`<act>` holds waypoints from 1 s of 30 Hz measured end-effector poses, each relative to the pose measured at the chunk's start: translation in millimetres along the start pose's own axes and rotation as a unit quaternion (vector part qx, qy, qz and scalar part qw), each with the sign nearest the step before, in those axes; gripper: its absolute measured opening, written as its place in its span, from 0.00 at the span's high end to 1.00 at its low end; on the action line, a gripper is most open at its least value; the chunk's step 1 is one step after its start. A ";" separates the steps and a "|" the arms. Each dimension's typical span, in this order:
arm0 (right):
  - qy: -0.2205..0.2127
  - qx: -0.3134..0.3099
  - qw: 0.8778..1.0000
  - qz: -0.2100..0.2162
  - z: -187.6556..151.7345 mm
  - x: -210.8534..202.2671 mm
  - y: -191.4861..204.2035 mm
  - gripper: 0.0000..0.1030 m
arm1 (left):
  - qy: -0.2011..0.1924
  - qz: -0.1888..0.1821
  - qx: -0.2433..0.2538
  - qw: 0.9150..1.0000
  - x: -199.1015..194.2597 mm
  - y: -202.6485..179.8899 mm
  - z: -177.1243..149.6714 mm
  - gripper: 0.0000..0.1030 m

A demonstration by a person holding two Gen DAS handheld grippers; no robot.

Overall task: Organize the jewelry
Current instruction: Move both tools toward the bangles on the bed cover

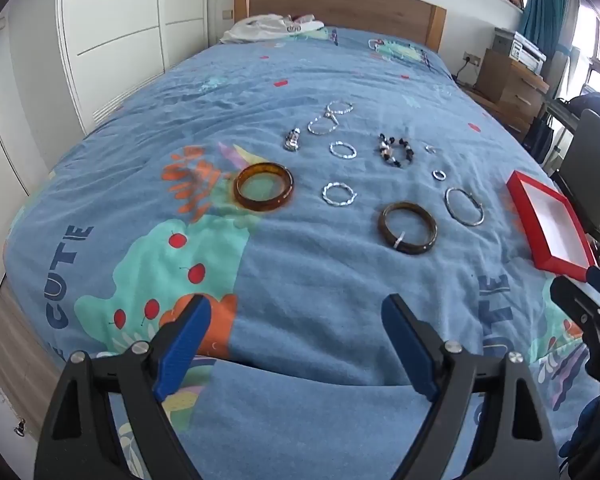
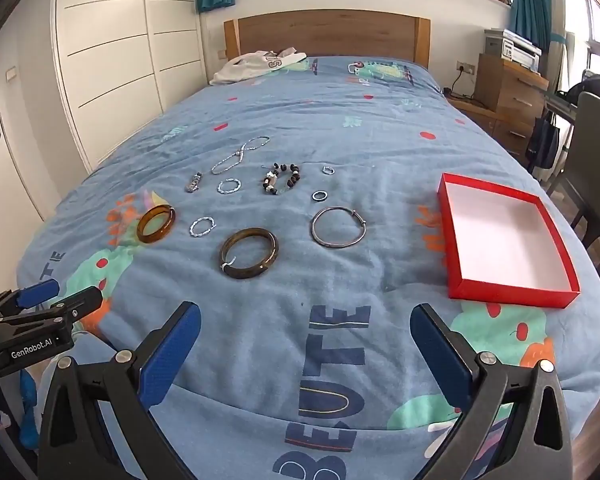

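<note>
Jewelry: bangles, rings and bracelets spread across the middle of the bed (image 2: 300, 320), on a blue patterned blanket.
Left tongs (image 1: 296, 344): nearest, jaws spread wide, holding nothing, above the blanket's foot end.
Right tongs (image 2: 306, 350): likewise wide apart and holding nothing.
Dark bangle (image 2: 249, 253): closest piece, flat on the blanket.
Red box (image 2: 460, 240): open, white inside, right of the jewelry.
Amber bangle (image 2: 156, 224): to the left.
Thin silver bangle (image 2: 338, 227): beyond the dark bangle.
Beaded bracelet (image 2: 282, 179): farther back.
Headboard (image 2: 328, 34): wooden, farthest.
</note>
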State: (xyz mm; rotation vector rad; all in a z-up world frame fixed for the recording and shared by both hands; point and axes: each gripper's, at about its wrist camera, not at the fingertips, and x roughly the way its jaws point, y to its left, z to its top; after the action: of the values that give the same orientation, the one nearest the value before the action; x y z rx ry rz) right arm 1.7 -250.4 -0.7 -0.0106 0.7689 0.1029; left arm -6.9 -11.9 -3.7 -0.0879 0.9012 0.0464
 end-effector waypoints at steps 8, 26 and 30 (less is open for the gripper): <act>0.007 0.008 1.000 0.000 -0.5 3.2 -1.0 0.01 | 0.005 -0.007 0.004 1.000 5.1 -5.7 1.0 0.16; 0.017 0.015 1.000 -0.006 -3.5 24.0 -11.4 0.01 | -0.002 -0.035 0.026 0.999 17.9 -30.6 12.3 0.16; 0.013 0.013 1.000 -0.009 -0.6 24.2 -14.0 0.01 | -0.002 -0.034 0.034 0.999 20.2 -35.4 15.6 0.16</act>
State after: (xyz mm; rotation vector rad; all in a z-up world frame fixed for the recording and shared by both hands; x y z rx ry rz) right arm 19.8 -262.2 -18.3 0.0055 0.7956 0.0760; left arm 20.6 -45.6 -7.9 -0.0559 0.8943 -0.0480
